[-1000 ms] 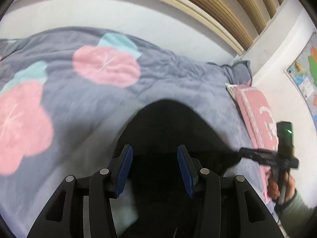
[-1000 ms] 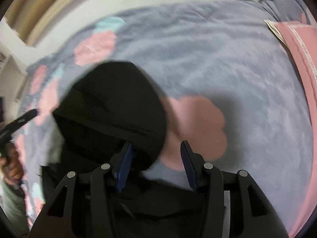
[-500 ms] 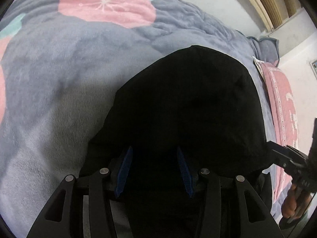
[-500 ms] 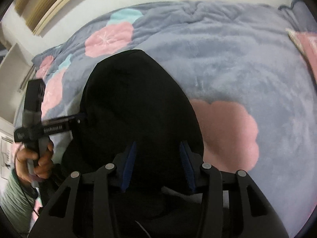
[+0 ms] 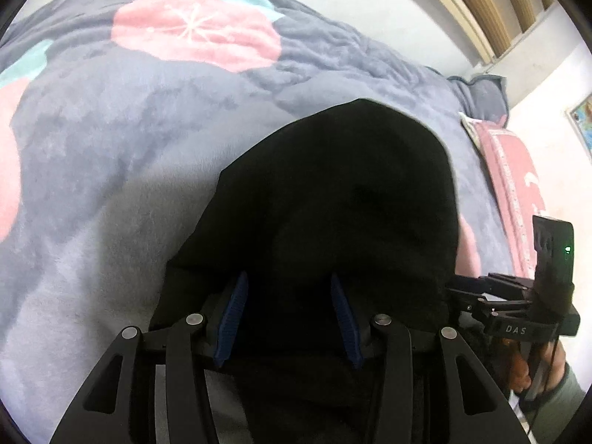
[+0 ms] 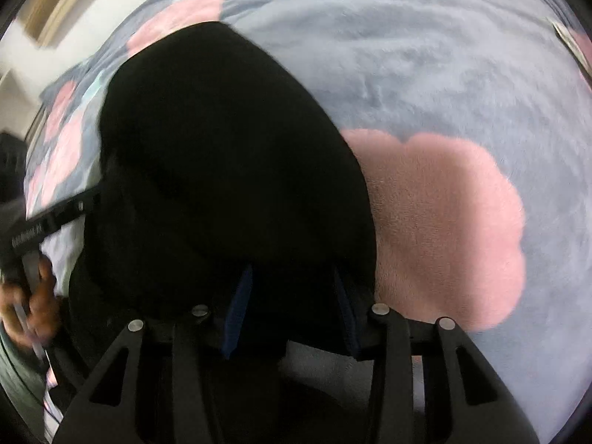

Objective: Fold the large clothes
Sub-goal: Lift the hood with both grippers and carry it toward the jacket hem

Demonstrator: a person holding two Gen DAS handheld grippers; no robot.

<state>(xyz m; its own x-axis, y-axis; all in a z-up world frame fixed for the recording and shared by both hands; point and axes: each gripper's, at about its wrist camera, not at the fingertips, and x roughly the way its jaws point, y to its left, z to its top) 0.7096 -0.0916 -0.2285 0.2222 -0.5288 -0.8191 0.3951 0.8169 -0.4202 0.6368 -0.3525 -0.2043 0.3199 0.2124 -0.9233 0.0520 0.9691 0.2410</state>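
Observation:
A black garment [image 5: 333,192] lies bunched on a grey-blue blanket with pink flowers [image 5: 111,129]. My left gripper [image 5: 288,277] points down at the garment's near part, and the dark cloth fills the gap between its blue pads, which grip it. The right gripper [image 6: 292,270] is shut on the same garment [image 6: 222,148] near its right edge, beside a pink flower [image 6: 444,222]. Each view shows the other gripper at the garment's side, held by a hand [image 5: 518,370]. The cloth under the fingers is too dark to make out folds.
The blanket [image 6: 444,55] covers the whole bed. A pink pillow [image 5: 514,185] lies at the bed's right end, below a white wall with a poster [image 5: 582,118]. Wooden slats [image 5: 481,0] run along the wall behind the bed.
Both grippers have sunk toward the bed with the black garment. Its far rounded part now rests spread on the blanket and fills more of both views.

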